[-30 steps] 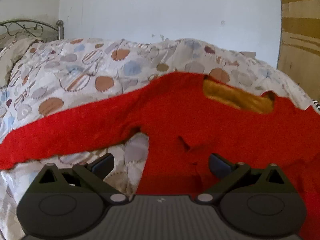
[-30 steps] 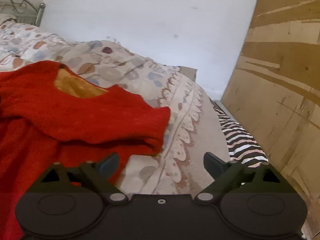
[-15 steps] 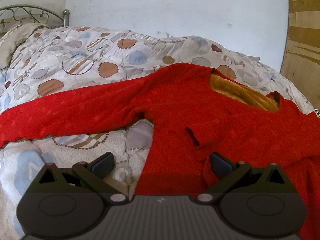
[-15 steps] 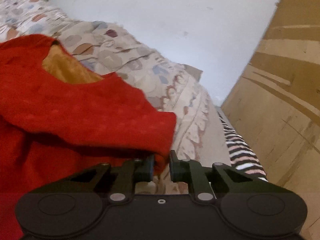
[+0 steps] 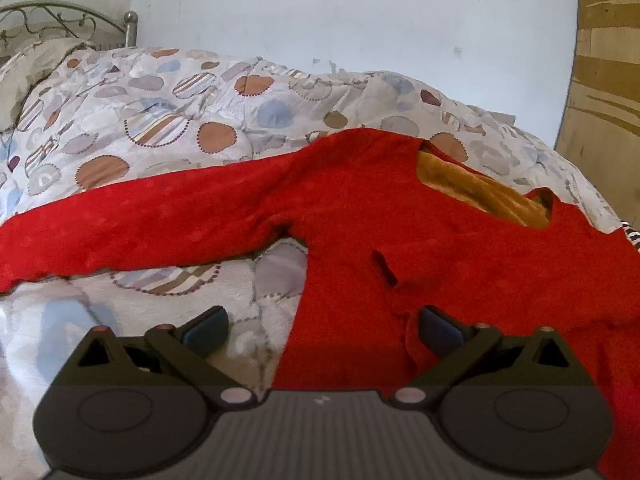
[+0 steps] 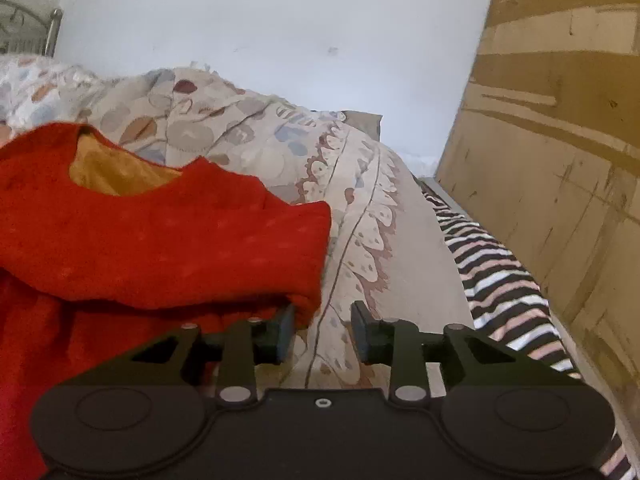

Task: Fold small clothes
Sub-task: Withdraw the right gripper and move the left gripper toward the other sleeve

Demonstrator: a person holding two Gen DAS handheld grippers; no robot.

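Soft daylight, fisheye warp, slight blur

Red sweater [image 6: 160, 240] on patterned quilt [image 6: 360, 208], yellow lining [image 6: 116, 172] showing at neck. Folded sleeve end lies across body, cuff just ahead of right gripper [image 6: 322, 330]. Jaws have just been opening, part spread (left pad touching cuff edge, nothing clamped). Striped cloth [image 6: 496, 280] along wooden board [image 6: 560, 160]. White wall [image 6: 280, 32] behind.

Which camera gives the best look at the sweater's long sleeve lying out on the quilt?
The left wrist view. There the sleeve stretches almost fully across the quilt, from the sweater body to the frame's left edge. The right wrist view shows only the sweater's other, folded-over side, not that sleeve.
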